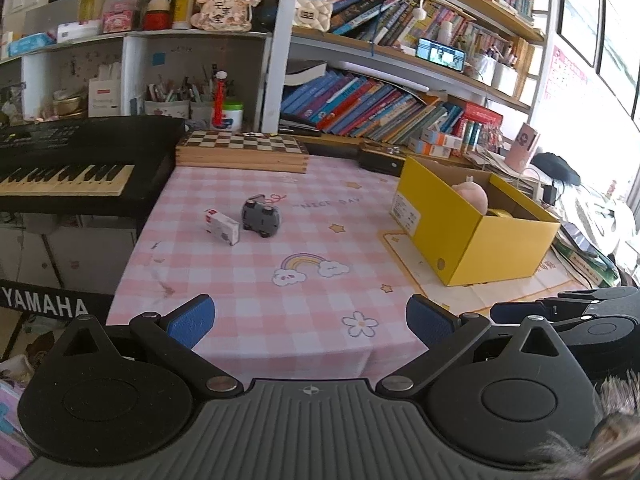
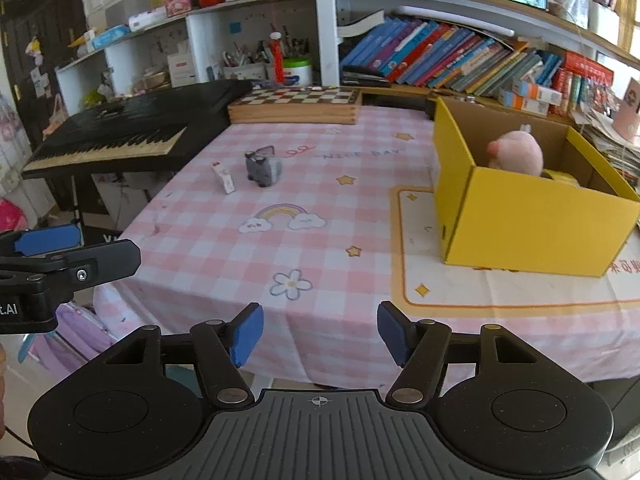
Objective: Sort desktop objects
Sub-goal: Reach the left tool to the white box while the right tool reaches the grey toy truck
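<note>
A small white box (image 1: pixel 222 226) (image 2: pixel 224 176) and a grey toy (image 1: pixel 261 216) (image 2: pixel 264 167) lie side by side on the pink checked tablecloth (image 1: pixel 280 300) (image 2: pixel 320 200), left of centre. A yellow cardboard box (image 1: pixel 476 236) (image 2: pixel 528 216) stands on the right with a pink plush toy (image 1: pixel 472 196) (image 2: pixel 518 152) inside. My left gripper (image 1: pixel 310 320) is open and empty above the table's near edge. My right gripper (image 2: pixel 320 332) is open and empty, also at the near edge. The left gripper also shows at the left edge of the right wrist view (image 2: pixel 48 240).
A black Yamaha keyboard (image 1: pixel 68 172) (image 2: pixel 120 132) stands left of the table. A wooden chessboard box (image 1: pixel 244 152) (image 2: pixel 296 104) lies at the back edge. Crowded bookshelves (image 1: pixel 380 108) (image 2: pixel 460 60) rise behind. A small dark box (image 1: pixel 380 162) sits behind the yellow box.
</note>
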Available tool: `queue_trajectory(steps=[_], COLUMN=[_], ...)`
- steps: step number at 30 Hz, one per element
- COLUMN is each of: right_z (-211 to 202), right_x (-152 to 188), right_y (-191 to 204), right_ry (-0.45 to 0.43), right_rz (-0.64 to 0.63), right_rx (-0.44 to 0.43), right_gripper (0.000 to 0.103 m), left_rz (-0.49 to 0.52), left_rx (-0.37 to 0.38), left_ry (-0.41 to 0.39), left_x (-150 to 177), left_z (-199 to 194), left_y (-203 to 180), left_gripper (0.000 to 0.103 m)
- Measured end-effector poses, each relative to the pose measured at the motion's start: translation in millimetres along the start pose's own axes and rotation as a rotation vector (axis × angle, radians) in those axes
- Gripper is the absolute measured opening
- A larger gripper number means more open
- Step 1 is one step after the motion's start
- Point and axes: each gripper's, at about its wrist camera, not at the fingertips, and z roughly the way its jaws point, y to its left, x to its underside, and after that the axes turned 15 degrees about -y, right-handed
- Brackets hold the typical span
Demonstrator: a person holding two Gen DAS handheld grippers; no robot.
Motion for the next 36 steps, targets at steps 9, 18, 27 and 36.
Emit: queue_trajectory(steps=[9,18,27,36], right_z=[18,59,107,149], right_x=[-5,-27,-49,-68], right_y=[3,-10,-35,-51], right_ry=[0.012,0.018,0.041,0.056], right_rz=[-0.031,-0.050,-0.067,-0.030], right_rx=[-0.043,-0.096,-0.131,-0.170], right_gripper=[0.065,0.065,0.066,0.068], left_rz=[-0.016,-0.023,-0.062,-0.070], left_rx=[-0.033,-0.081,-0.121,-0.181], left_ry=[0.008,0.012,0.038,0.049], left_x=[1,-9,-14,-23], left_z=[12,48,98,139], left_y=[4,5,4,7], left_gripper=[0.103,0.103,0.103,0.103])
